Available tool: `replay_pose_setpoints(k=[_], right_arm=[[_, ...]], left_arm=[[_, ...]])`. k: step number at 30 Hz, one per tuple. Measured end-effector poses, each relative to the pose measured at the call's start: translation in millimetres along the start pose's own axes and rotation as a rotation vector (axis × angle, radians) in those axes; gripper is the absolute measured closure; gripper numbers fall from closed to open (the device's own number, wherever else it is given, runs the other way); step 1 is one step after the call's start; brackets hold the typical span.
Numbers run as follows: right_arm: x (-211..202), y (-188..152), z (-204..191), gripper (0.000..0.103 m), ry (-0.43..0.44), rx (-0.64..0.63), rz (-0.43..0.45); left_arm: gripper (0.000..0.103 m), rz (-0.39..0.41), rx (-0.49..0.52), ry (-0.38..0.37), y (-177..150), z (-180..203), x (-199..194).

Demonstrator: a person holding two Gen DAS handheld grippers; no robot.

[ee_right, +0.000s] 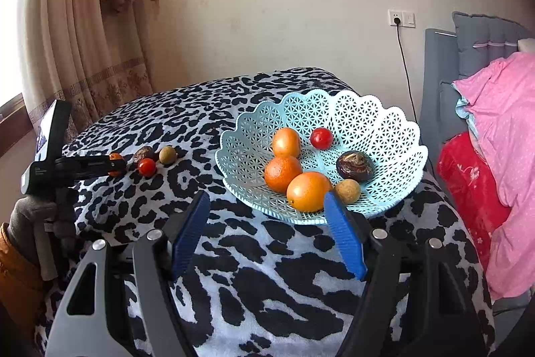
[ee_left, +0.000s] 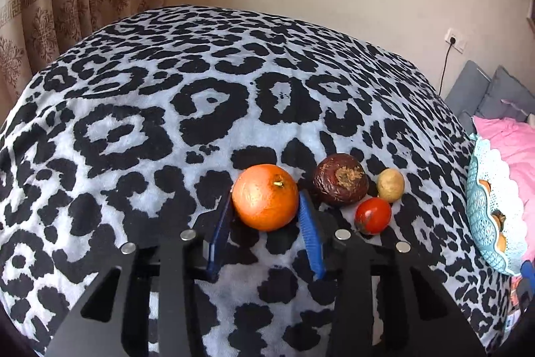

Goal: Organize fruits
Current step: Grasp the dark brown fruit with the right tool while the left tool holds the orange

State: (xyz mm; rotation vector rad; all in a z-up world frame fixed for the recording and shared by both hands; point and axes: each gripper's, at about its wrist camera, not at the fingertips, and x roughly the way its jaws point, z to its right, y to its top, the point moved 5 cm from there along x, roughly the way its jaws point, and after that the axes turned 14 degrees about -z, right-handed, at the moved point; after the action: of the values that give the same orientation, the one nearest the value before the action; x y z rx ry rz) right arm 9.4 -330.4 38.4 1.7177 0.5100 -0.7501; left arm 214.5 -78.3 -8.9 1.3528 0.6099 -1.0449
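While the left hand-held gripper (ee_left: 265,216) had its blue pads (ee_left: 309,233) closed against both sides of the orange (ee_left: 265,196), the fruit still sat on the leopard-print blanket (ee_left: 167,122), so the step in hand looked like the lift toward the basket (ee_right: 384,122). To do it well, the grip should be kept firm but not crushing, since the round peel could roll out of the flat pads. A straight rise before any sideways travel would avoid knocking the dark brown fruit (ee_left: 340,181) just beside it, or the small red fruit (ee_left: 372,215) and the pale yellowish fruit (ee_left: 390,184) next to that. The soft blanket gives underfoot, so a nudged fruit might roll.

The right hand-held gripper (ee_right: 267,236) hung in front of the basket with its jaws standing wide and nothing between them; it should be kept clear of the incoming path. The pale blue lattice basket already held three orange fruits, a red one, a dark brown one and a pale one, leaving open room toward its far side.

The surface seemed to be a desk or low stand draped in the black-and-white blanket. Beige patterned curtains (ee_left: 67,5) hung at the left, a plain cream wall (ee_right: 284,5) carried a socket with a black cord (ee_right: 406,66), and pink bedding (ee_right: 501,139) lay at the right.
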Motion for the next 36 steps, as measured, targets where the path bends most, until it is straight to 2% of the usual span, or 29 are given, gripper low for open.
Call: replay_pose_setpoints(k=[6,13,21,26,29,33,36], right_arm=[[6,9,-11,0.031,0.002,-0.021,-0.035],[18,28,-66,0.031,0.064,-0.129,-0.085],[70,49,-140,0.031,0.132,-0.297,-0.184],[101,64,-174,0.031,0.148,-0.391,-0.204],[120,74,-187,0.033,0.131,-0.415,-0.216],[145,86,-191,0.038,0.135,-0.378,-0.28],[151,89,-196,0.038,0.12,-0.401,-0.281]], left_arm=[[0.064,0.073,-0.014,-0.014,-4,-4,-16],[0.064,0.093,-0.076,-0.039,-2,-19,-23],[0.064,0.108,-0.151,-0.058,0,-36,-29],[0.064,0.089,-0.181,-0.048,-1,-43,-25],[0.064,0.093,-0.196,-0.048,-1,-47,-25],[0.064,0.097,-0.203,-0.044,-1,-48,-26],[0.064,0.105,-0.192,-0.046,-1,-46,-27]])
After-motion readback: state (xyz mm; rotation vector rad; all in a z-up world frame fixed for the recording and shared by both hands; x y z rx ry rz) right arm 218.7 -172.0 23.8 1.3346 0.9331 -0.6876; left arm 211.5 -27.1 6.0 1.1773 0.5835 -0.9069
